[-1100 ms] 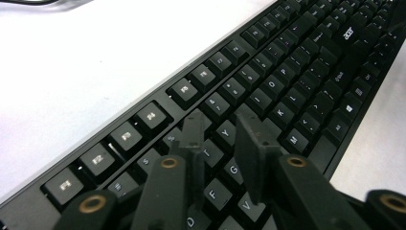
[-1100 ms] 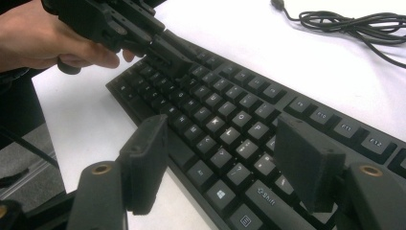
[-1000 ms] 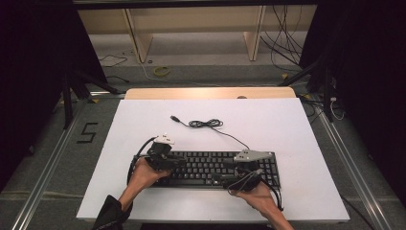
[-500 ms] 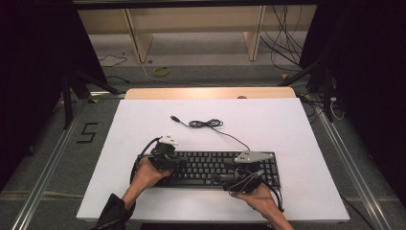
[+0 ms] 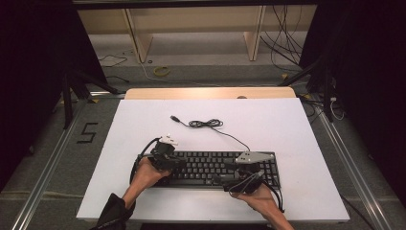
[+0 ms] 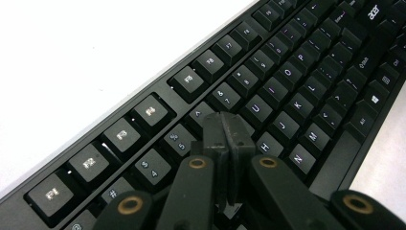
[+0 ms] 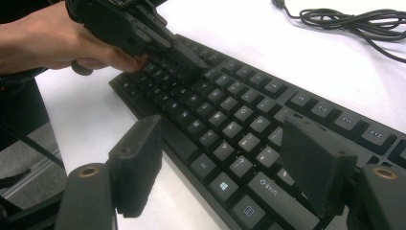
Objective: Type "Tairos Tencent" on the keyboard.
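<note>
Two grippers over one black keyboard, which lies near the front edge of the white table, its USB cable coiled loose behind it. We've got the left gripper w/ jaws clenched tight, nothing between them, tips pressed together into one blunt point down on the keys near the 6/Y area. Looks to us like a poking tool, closed so it hits a single key rather than two. In the right gripper view the left gripper sits tip-down on the upper rows. The right gripper hangs w/ jaws spread wide, released, straddling the keyboard's near edge by the Shift and Windows keys; pads touch nothing that we can see, prob. waiting its turn or ready to steady the board.

Vs. a second ago: left jaws have just been closing, empty, and the right ones opening a bit wider. Both hands sit where they were; keyboard and cable haven't shifted.
</note>
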The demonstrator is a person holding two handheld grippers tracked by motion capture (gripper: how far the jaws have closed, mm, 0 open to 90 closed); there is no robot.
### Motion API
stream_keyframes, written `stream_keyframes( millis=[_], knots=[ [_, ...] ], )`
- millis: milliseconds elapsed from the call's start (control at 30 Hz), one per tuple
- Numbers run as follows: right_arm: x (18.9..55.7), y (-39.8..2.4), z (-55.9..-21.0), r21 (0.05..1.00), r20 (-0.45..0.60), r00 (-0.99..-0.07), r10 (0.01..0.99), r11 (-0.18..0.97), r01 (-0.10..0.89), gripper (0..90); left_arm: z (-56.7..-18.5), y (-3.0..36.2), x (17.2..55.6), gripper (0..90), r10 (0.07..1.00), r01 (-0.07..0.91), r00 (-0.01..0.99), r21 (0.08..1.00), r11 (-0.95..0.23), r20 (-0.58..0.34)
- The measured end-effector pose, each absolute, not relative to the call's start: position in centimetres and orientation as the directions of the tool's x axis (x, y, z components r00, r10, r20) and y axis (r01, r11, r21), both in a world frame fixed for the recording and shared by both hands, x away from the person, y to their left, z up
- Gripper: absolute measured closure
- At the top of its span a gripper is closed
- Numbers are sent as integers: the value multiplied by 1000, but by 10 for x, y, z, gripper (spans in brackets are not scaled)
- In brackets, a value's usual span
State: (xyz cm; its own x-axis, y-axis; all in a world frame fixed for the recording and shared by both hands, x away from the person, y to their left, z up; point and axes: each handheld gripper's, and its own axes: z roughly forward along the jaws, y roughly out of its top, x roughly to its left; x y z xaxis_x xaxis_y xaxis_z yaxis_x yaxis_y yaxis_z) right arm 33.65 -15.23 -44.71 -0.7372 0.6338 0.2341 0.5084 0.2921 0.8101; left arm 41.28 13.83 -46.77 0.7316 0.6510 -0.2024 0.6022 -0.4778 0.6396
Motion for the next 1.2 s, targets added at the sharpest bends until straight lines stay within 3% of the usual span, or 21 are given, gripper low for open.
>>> stream_keyframes(
  millis=[233, 400, 667, 1200],
  knots=[
    [336, -152, -448, 810, 233, -737, 635, 292, 508, 319, -472, 137, 413, 891, 651, 611, 728, 633, -474, -215],
    [336, -153, -448, 807, 235, -733, 639, 292, 513, 320, -469, 131, 410, 893, 663, 591, 732, 626, -508, -154],
    [336, -154, -447, 810, 233, -734, 638, 291, 510, 319, -467, 132, 410, 888, 665, 602, 725, 633, -486, -178],
    [336, -157, -445, 815, 235, -728, 643, 278, 509, 319, -452, 142, 407, 692, 635, 600, 731, 680, -421, -251]
  ],
)
